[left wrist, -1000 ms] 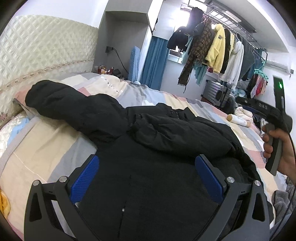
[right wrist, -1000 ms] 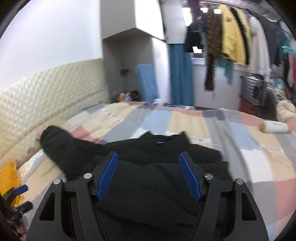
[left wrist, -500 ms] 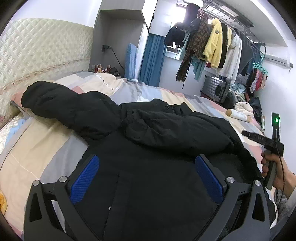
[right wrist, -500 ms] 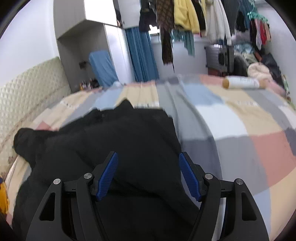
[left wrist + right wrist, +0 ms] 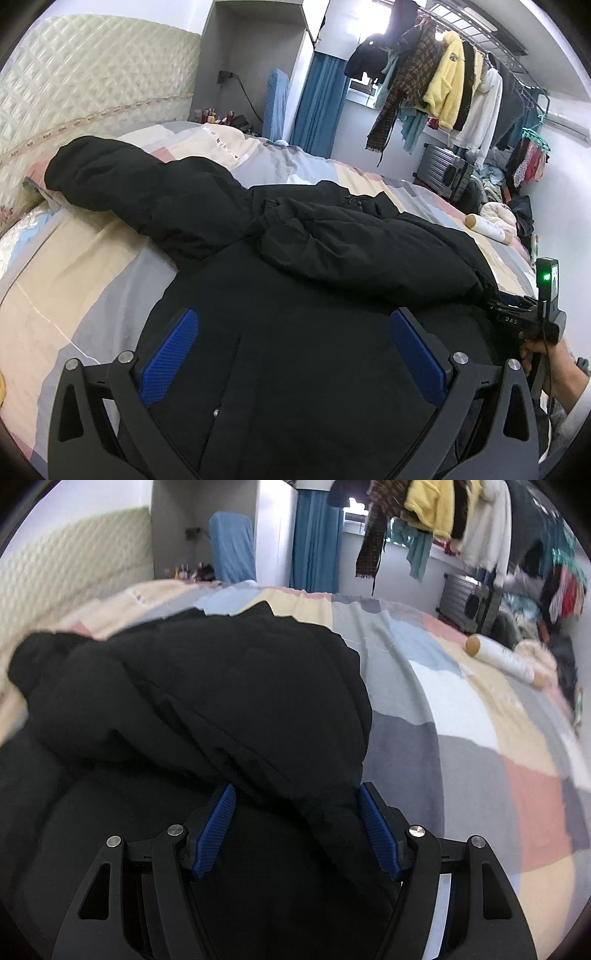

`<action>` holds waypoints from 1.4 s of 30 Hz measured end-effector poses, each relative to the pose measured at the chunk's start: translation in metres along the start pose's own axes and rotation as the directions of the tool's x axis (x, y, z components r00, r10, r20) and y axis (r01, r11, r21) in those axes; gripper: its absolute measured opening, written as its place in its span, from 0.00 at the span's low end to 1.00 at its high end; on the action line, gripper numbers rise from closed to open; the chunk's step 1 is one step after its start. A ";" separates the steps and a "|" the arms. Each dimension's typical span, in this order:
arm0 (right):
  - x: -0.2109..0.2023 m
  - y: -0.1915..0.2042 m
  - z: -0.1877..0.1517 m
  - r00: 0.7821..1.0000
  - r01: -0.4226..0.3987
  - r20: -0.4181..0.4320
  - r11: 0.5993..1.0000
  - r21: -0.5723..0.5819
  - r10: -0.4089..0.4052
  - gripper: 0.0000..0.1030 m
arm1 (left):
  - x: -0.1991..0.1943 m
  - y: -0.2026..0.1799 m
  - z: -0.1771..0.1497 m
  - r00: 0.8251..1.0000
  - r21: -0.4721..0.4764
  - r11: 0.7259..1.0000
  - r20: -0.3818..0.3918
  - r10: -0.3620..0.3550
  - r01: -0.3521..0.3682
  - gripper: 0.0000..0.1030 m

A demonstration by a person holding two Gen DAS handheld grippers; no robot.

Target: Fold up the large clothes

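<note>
A large black padded jacket lies spread on the patchwork bed. One sleeve stretches left toward the headboard; the other sleeve is folded across the body. My left gripper is open and empty just above the jacket's lower body. My right gripper is open, with its blue pads on either side of a fold of the jacket at its right edge. It also shows at the right in the left wrist view.
A white bottle lies on the far right of the bed. A quilted headboard stands at the left. A rail of hanging clothes and a suitcase stand beyond the bed.
My right gripper has dropped down and forward onto the jacket's right edge, so a fold now lies between its pads. My left gripper has stayed over the lower body.
</note>
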State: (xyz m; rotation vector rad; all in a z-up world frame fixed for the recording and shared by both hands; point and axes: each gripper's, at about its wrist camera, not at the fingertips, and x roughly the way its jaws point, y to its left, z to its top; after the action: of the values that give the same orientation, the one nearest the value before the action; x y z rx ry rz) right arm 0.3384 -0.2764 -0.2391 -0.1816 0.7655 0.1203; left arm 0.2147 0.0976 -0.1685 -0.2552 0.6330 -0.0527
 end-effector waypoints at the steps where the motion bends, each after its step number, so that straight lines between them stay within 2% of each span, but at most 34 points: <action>1: 0.001 0.000 0.001 1.000 0.020 0.013 1.000 0.003 -0.020 0.65 | 0.001 0.000 0.000 1.000 -0.003 1.000 -0.002 0.002 -0.002 1.00; 10: -0.009 0.007 0.012 0.983 0.119 0.143 0.993 0.000 -0.118 0.64 | 0.003 0.007 -0.003 1.000 -0.026 1.000 -0.013 0.008 -0.008 1.00; 15: -0.007 0.025 0.012 0.967 0.192 0.187 0.976 -0.100 -0.171 0.65 | 0.003 0.004 -0.003 1.000 -0.006 1.000 -0.008 0.021 -0.021 1.00; 20: -0.006 0.036 0.015 0.956 0.229 0.218 0.963 -0.141 -0.195 0.61 | 0.002 -0.001 -0.005 1.000 0.016 1.000 -0.005 0.026 -0.026 1.00; 21: -0.006 0.036 0.017 0.958 0.217 0.220 0.966 -0.138 -0.184 0.57 | 0.002 -0.002 -0.005 1.000 0.019 0.999 -0.003 0.026 -0.026 1.00; 23: -0.006 0.036 0.019 0.966 0.182 0.210 0.975 -0.128 -0.153 0.34 | 0.002 -0.002 -0.005 1.000 0.023 0.999 0.001 0.027 -0.027 1.00; 26: -0.008 0.033 0.025 0.968 0.154 0.209 0.985 -0.074 -0.136 0.20 | 0.001 -0.001 -0.005 1.000 0.017 1.000 0.004 0.022 -0.022 1.00; 28: -0.011 0.023 0.033 0.971 0.124 0.206 0.992 -0.007 -0.120 0.18 | 0.000 0.000 -0.005 1.000 0.014 1.000 0.006 0.019 -0.019 1.00; 31: -0.009 0.009 0.037 0.972 0.120 0.194 0.991 0.061 -0.130 0.18 | -0.003 -0.001 -0.005 1.000 0.010 1.000 0.011 0.016 -0.016 1.00; 37: 0.011 -0.015 0.028 0.980 0.140 0.121 0.981 0.135 -0.156 0.18 | -0.010 -0.003 -0.005 1.000 -0.005 1.000 0.017 0.002 -0.002 1.00; 39: 0.017 -0.023 0.026 0.985 0.126 0.092 0.978 0.168 -0.143 0.18 | -0.011 -0.004 -0.004 1.000 0.002 1.000 0.013 0.010 -0.010 1.00; 42: 0.013 -0.025 0.024 0.989 0.095 0.093 0.977 0.191 -0.114 0.19 | -0.016 -0.008 -0.004 1.000 0.007 1.000 0.021 0.012 -0.012 1.00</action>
State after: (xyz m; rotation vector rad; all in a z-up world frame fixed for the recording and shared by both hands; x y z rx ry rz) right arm 0.3685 -0.2950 -0.2277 -0.0372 0.6578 -0.0419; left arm 0.1998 0.0910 -0.1600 -0.2446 0.6136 -0.0407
